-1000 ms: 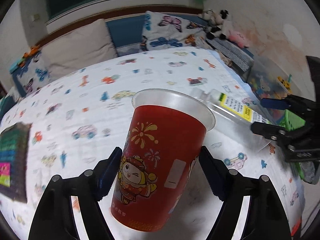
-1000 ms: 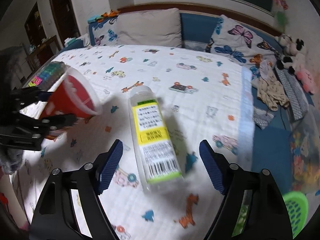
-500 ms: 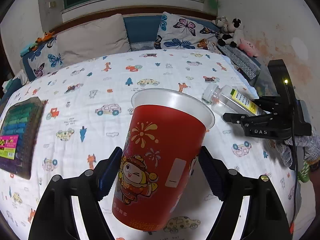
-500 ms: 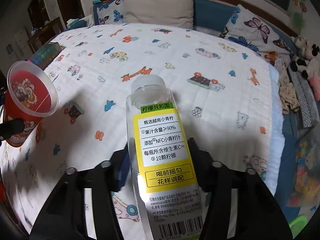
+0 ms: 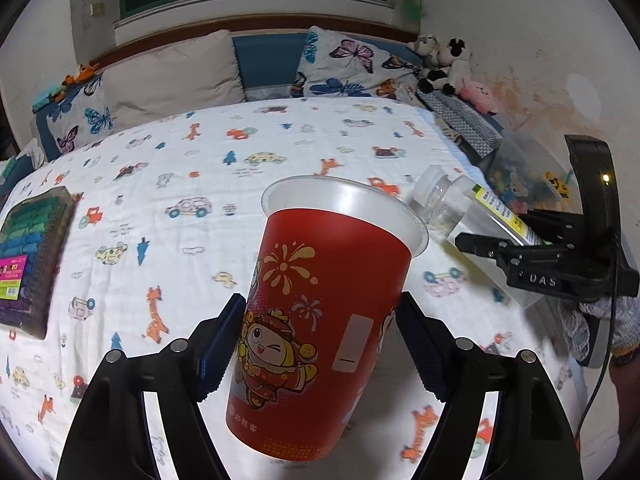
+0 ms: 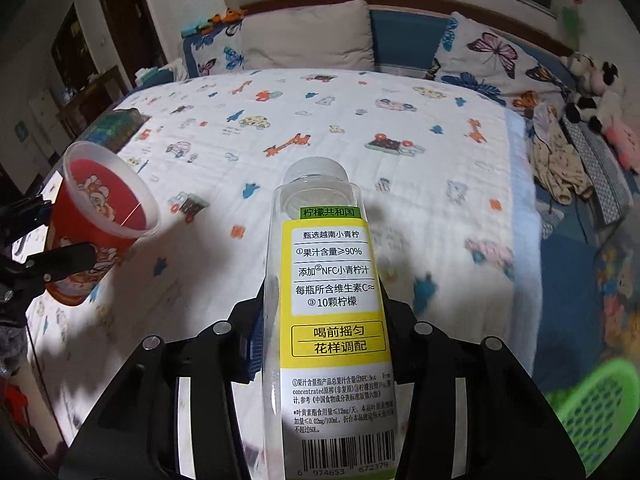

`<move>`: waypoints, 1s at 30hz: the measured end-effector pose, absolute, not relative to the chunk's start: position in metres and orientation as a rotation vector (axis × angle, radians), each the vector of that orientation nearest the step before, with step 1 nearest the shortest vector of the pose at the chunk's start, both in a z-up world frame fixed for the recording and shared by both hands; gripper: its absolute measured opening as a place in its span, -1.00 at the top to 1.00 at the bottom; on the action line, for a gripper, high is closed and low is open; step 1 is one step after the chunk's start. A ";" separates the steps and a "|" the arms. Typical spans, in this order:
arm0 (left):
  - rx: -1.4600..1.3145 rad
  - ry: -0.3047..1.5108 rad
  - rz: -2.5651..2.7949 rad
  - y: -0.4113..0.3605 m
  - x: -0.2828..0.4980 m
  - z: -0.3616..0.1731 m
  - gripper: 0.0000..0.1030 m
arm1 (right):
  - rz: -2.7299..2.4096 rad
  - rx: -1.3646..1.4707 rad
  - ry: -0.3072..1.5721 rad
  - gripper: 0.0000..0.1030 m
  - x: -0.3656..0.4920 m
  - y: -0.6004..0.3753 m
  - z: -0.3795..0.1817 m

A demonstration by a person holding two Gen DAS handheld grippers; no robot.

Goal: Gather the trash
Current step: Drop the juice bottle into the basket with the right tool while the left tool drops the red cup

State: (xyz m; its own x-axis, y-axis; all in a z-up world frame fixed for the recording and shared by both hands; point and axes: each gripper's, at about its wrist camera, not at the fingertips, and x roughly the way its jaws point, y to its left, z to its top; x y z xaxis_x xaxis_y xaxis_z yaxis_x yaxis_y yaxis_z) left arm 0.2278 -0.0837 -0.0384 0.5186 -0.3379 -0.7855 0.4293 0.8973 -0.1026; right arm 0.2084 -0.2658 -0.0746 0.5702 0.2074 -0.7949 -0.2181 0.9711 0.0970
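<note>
Cup point(image 5: 320, 332) tilts in left gripper point(image 5: 320, 344); right gripper point(image 6: 320, 336) apparently clamps bottle point(image 6: 332, 320).

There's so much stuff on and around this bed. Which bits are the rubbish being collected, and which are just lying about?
Part of the job:
- red cup, held in the left gripper
- clear bottle, held in the right gripper
- green basket, possibly the bin; I can't be sure

Just lying about:
- butterfly pillow
- plush toys
- box of coloured pens

light: dim, indoor | shadows: soft on bedsheet point(image 6: 400, 128) | edges: fisheye-warped, dark vignette, blurred
</note>
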 end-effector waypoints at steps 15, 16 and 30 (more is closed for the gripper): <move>0.155 0.871 -0.603 -0.149 0.174 -0.015 -0.42 | 0.086 0.068 0.870 0.10 0.096 -0.335 -0.049; 0.162 0.864 -0.618 -0.156 0.169 -0.013 -0.42 | 0.071 0.072 0.869 0.10 0.090 -0.342 -0.049; 0.215 0.856 -0.732 -0.225 0.139 -0.007 -0.41 | -0.136 0.130 0.882 0.10 0.029 -0.427 -0.060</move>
